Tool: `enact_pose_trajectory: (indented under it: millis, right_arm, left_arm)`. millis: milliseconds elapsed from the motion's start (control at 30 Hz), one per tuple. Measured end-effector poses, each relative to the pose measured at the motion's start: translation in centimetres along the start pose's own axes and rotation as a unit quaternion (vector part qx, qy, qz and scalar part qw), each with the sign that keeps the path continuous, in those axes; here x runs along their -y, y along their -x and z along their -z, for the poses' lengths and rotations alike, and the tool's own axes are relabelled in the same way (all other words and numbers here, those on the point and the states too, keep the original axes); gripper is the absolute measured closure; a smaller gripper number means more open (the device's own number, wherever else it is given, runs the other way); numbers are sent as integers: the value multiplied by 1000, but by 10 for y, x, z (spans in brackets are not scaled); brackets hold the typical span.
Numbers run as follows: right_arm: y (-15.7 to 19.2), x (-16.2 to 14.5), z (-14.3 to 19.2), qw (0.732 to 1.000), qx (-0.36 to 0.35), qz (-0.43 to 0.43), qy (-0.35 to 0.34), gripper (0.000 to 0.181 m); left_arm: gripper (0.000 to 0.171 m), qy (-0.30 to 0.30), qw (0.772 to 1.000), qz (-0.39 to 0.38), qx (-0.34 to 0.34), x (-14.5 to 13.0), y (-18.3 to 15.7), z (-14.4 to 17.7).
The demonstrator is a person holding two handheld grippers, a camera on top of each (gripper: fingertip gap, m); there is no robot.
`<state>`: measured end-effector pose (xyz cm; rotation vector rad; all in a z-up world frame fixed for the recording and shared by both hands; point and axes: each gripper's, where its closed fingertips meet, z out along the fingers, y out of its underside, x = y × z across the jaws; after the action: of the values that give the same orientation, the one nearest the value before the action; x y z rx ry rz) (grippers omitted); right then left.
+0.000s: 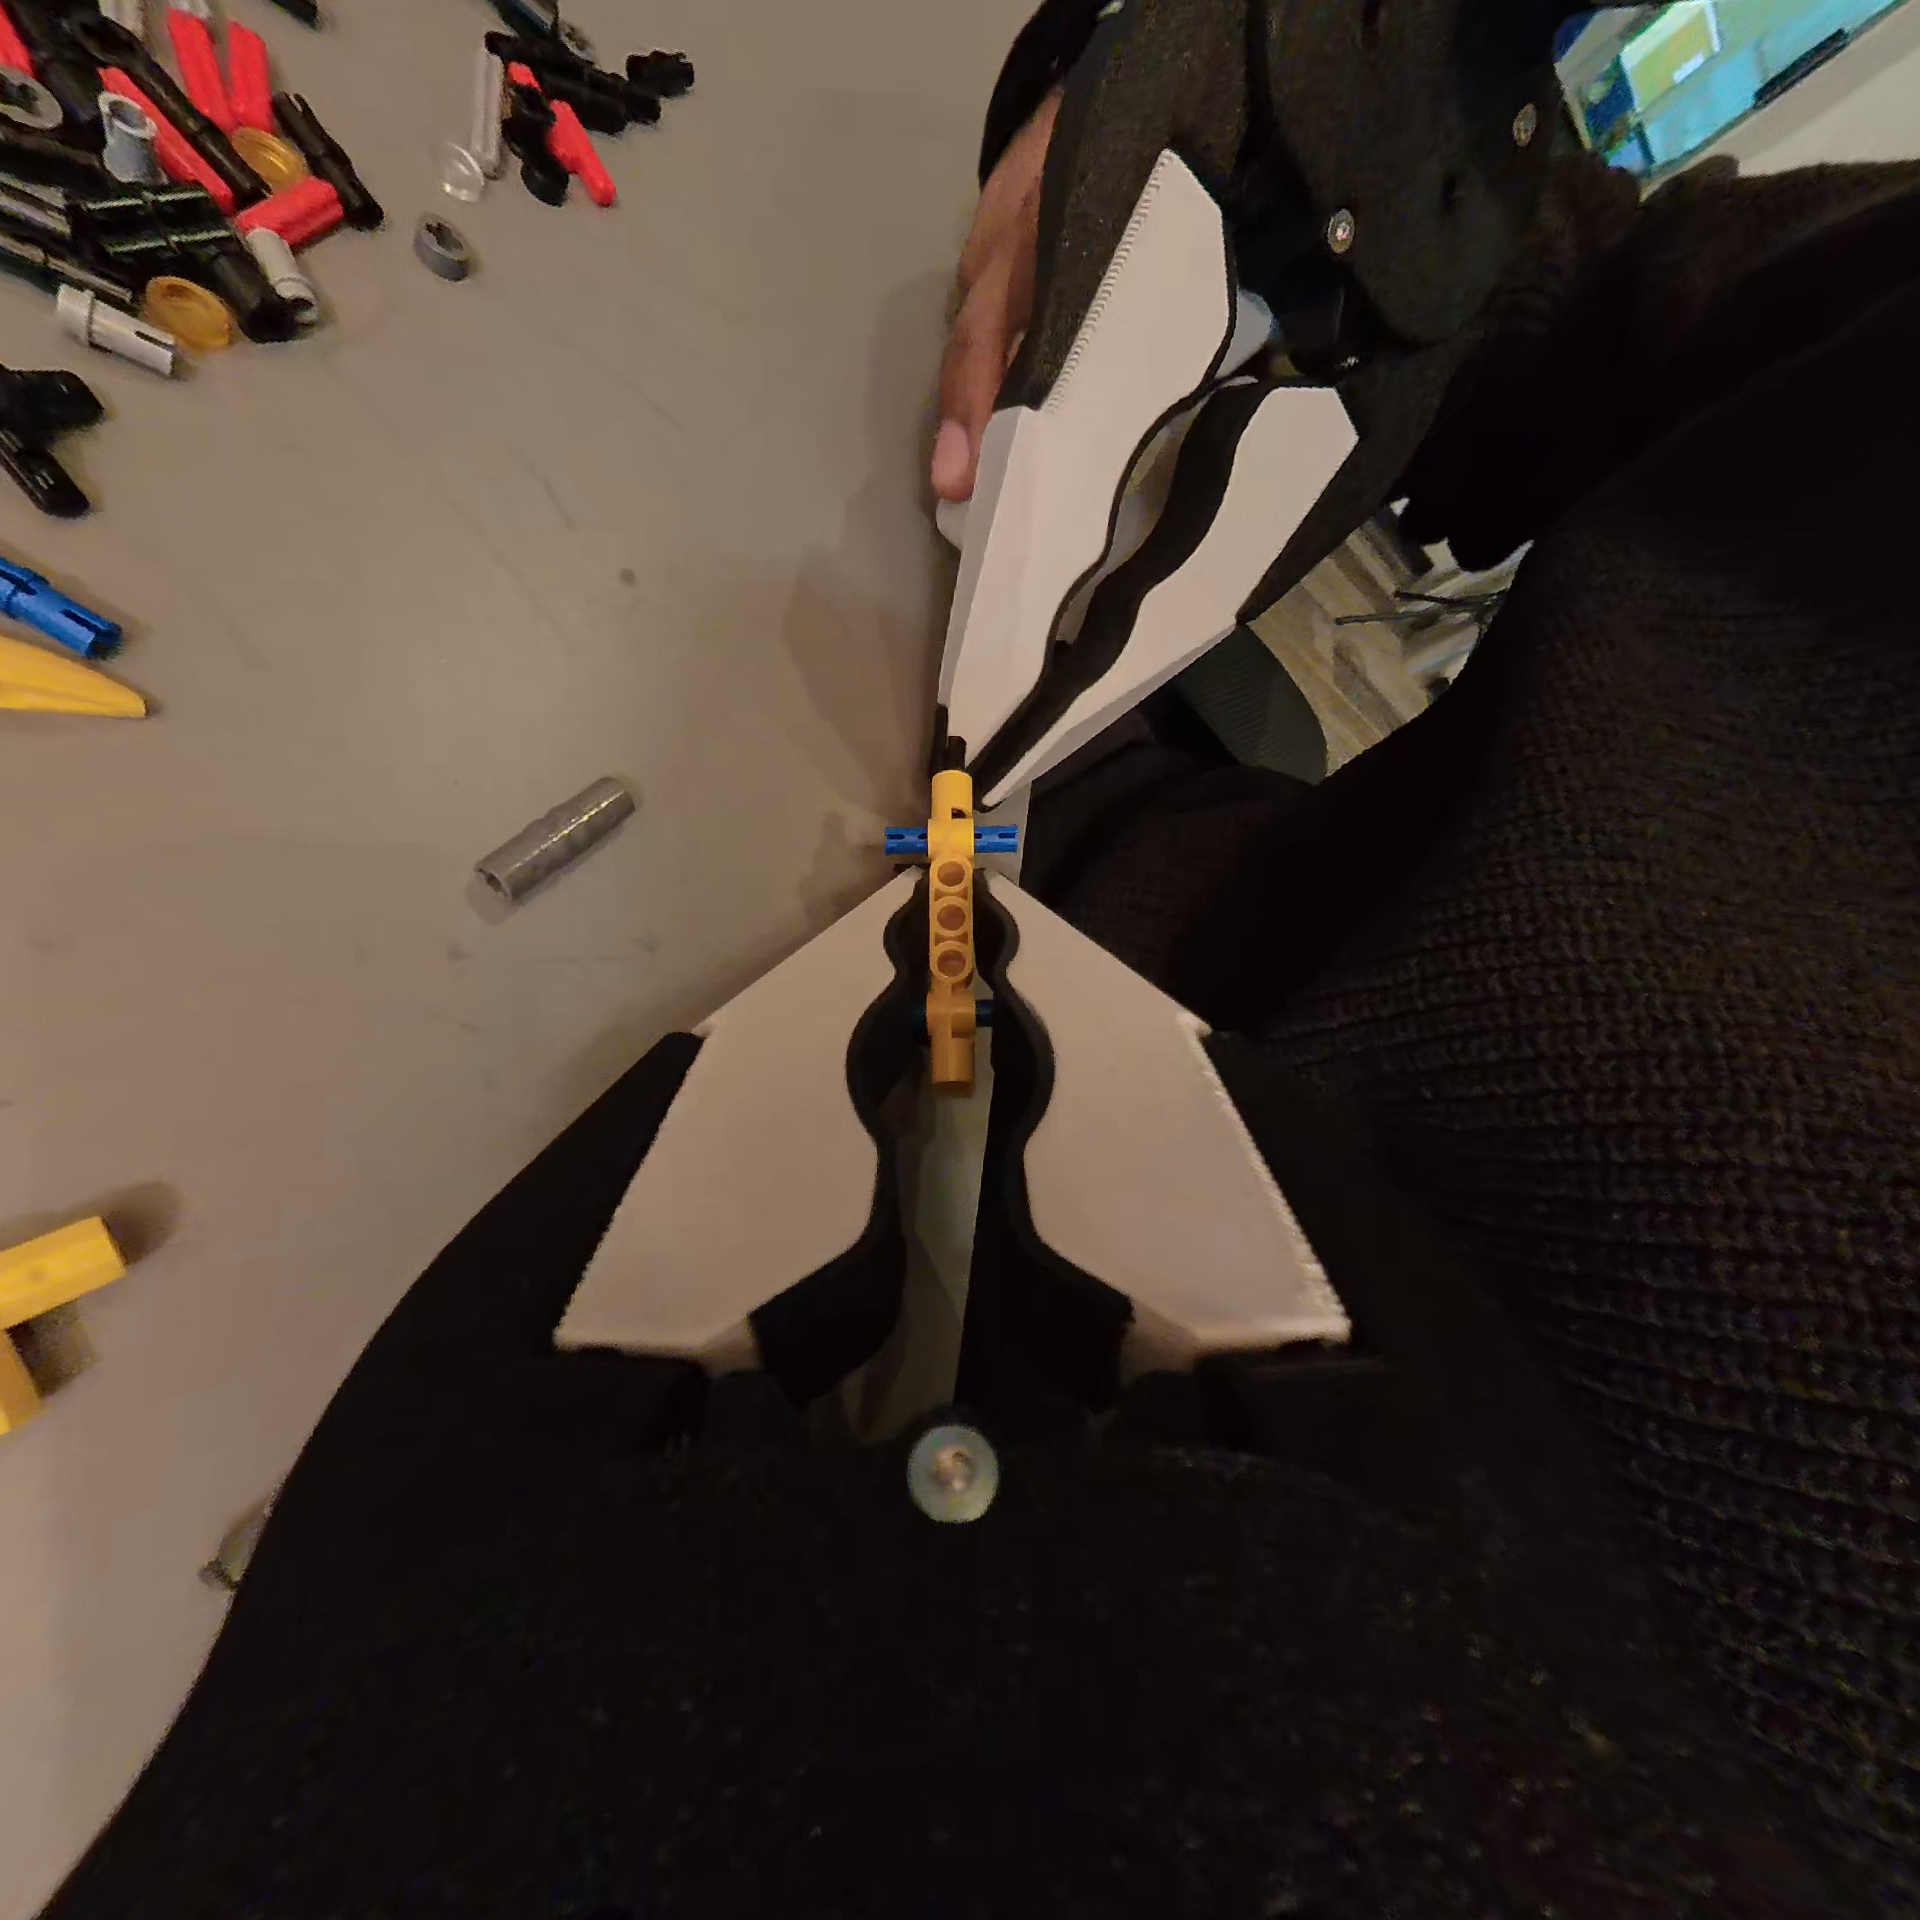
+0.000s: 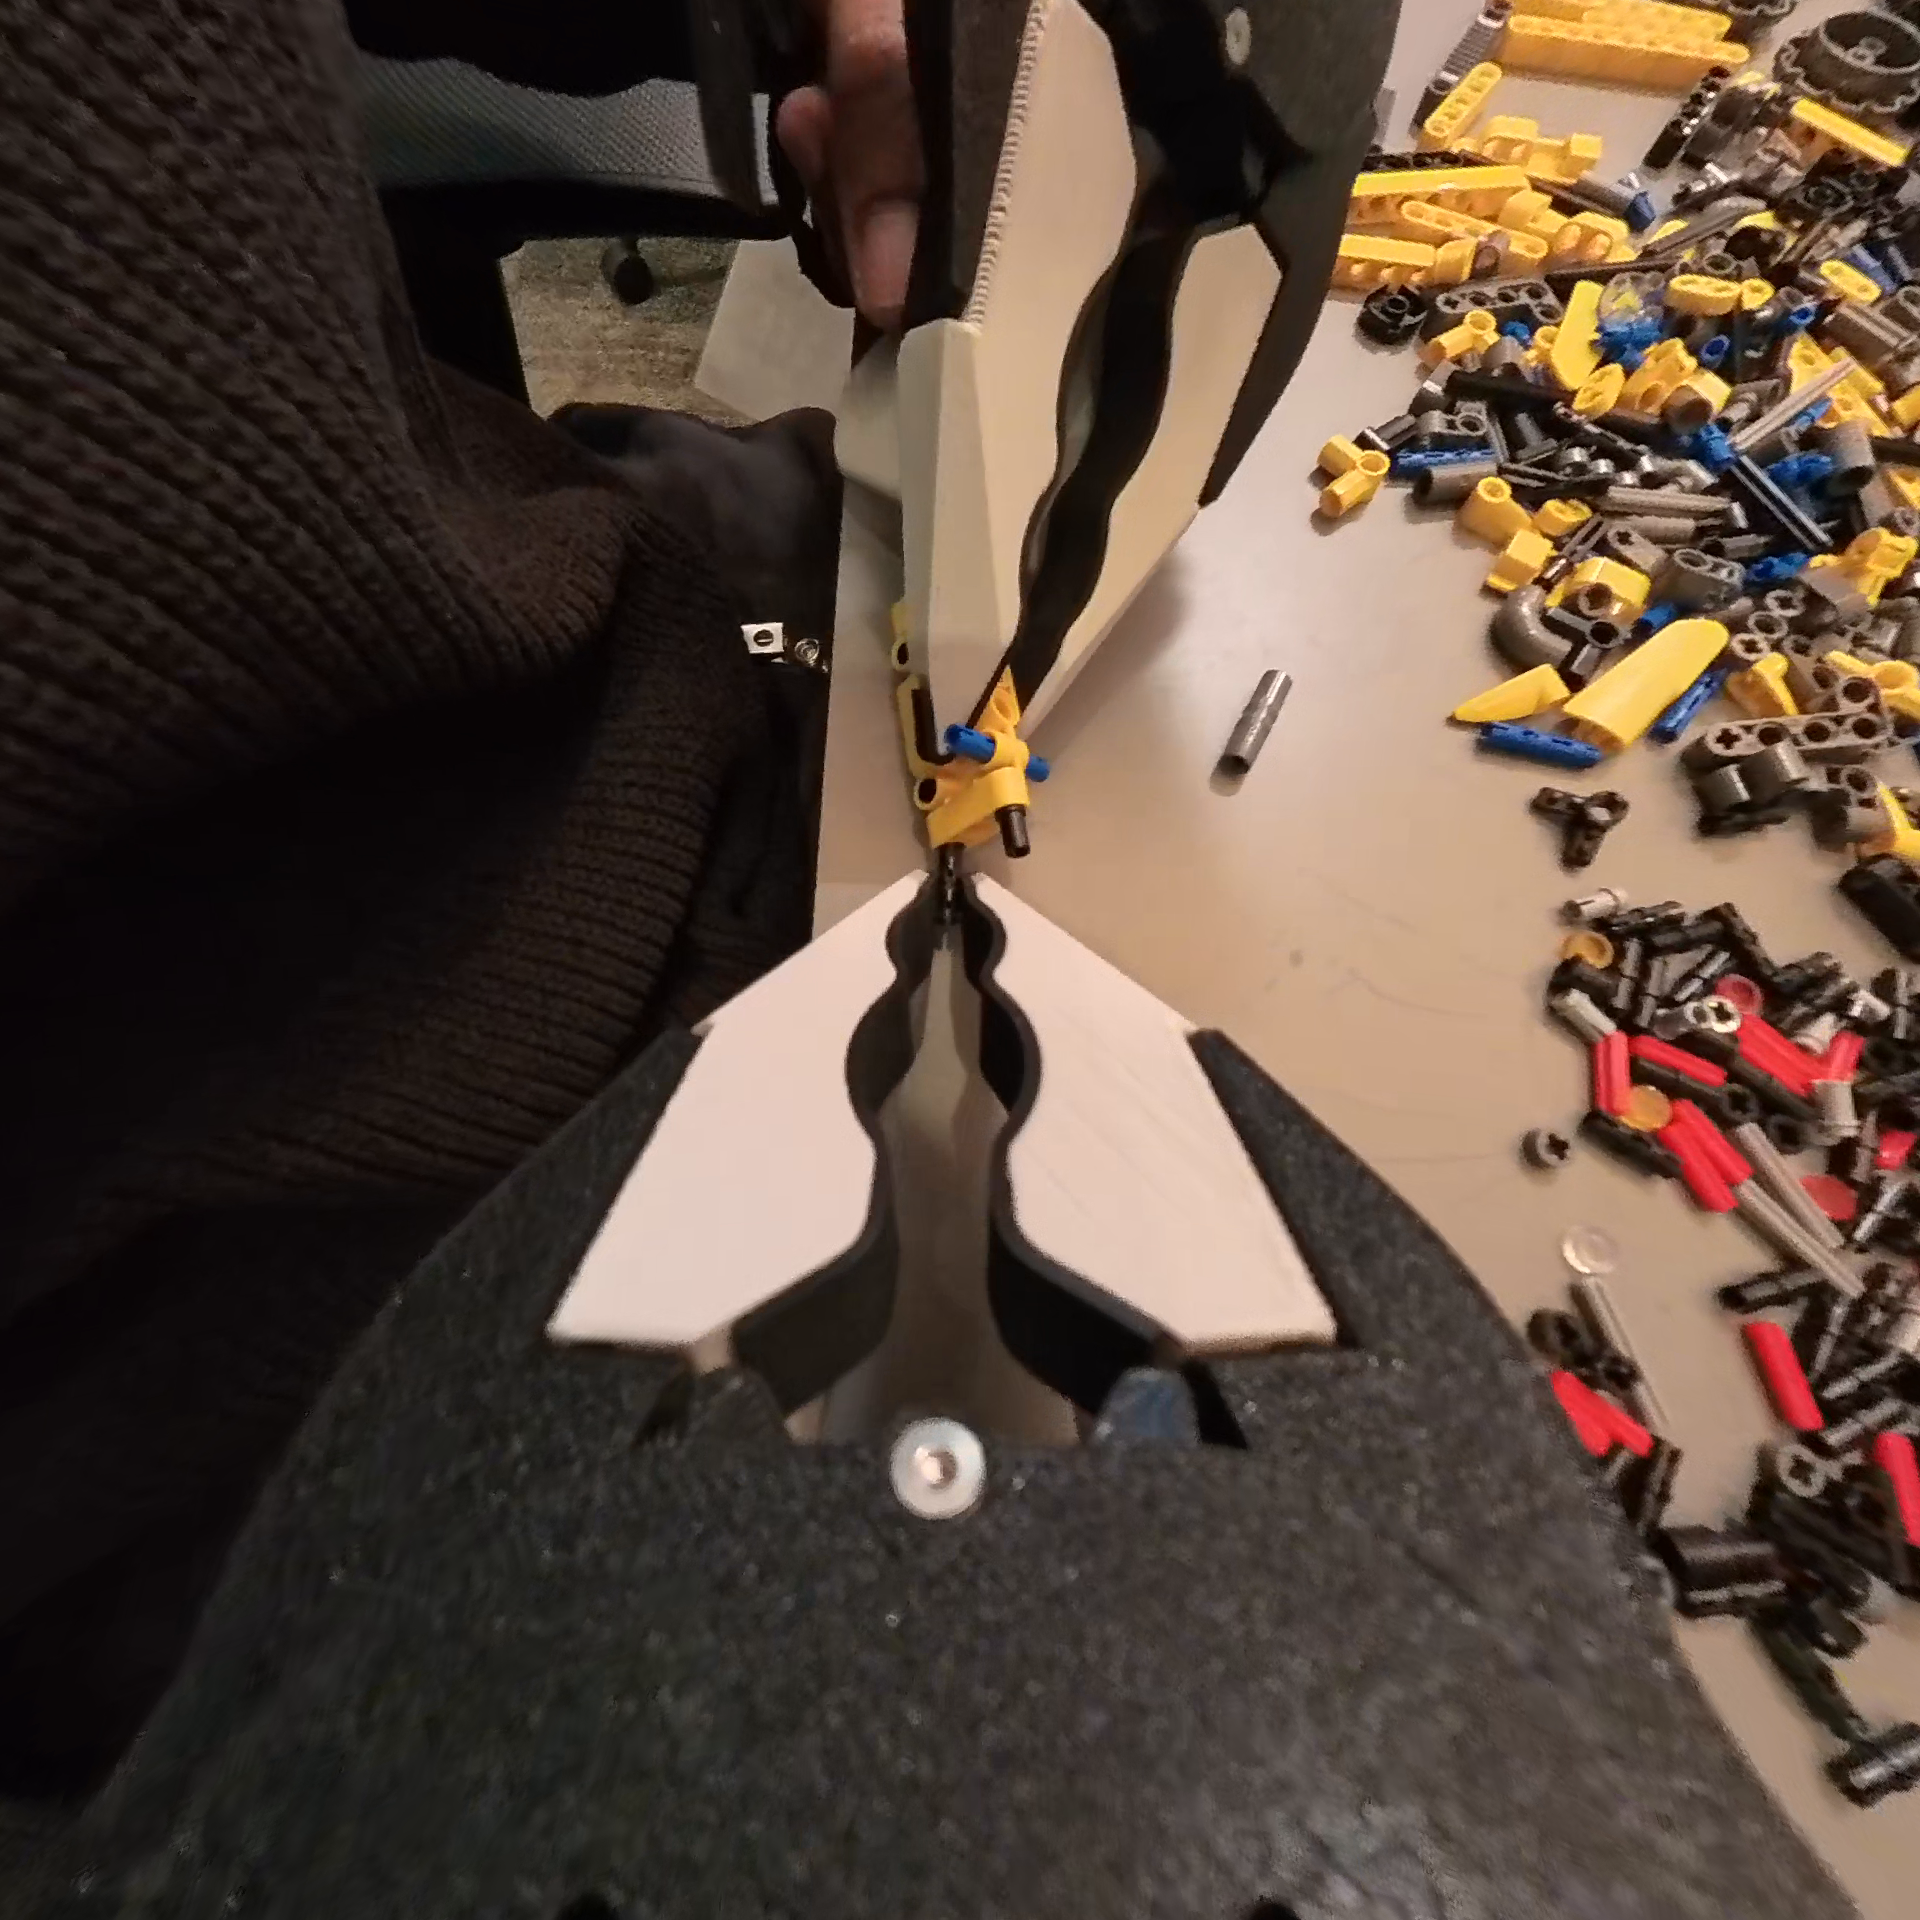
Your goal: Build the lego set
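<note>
My left gripper (image 1: 954, 883) is shut on a small yellow beam assembly (image 1: 951, 935) with blue pins through it, held just over the table's near edge. My right gripper (image 1: 977, 774) comes in from above, tip to tip with the left. In the right wrist view, my right gripper (image 2: 948, 878) is shut on a thin black pin (image 2: 948, 899). The pin's end touches the underside of the yellow assembly (image 2: 971, 790), which the left gripper (image 2: 987, 717) holds from above. Another black pin sticks out of the assembly beside it.
A grey tube connector (image 1: 556, 847) lies alone on the grey table (image 1: 520, 520). Black and red pins are piled at the far left (image 1: 156, 187). In the right wrist view yellow, grey and blue parts (image 2: 1662, 364) fill the right side. A person's dark knit sleeve (image 1: 1558, 1039) is close by. Less than 4 cm separates the two grippers' tips.
</note>
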<state>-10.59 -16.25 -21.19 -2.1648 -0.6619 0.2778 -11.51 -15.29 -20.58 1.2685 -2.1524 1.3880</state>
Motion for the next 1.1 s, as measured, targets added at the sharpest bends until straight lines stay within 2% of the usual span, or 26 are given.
enact_pose_trajectory:
  millis: [400,800,1100]
  right_arm:
    - [2,-2,-3,997,74,1,11,178]
    - [1,-1,0,998,57,-8,1,177]
    - [2,0,1,997,76,-24,-2,178]
  left_arm:
    - [166,2,1000,-21,16,-1,0,-1]
    - [165,2,1000,-20,16,-1,0,-1]
    - [165,4,1000,-23,15,-1,-1,-2]
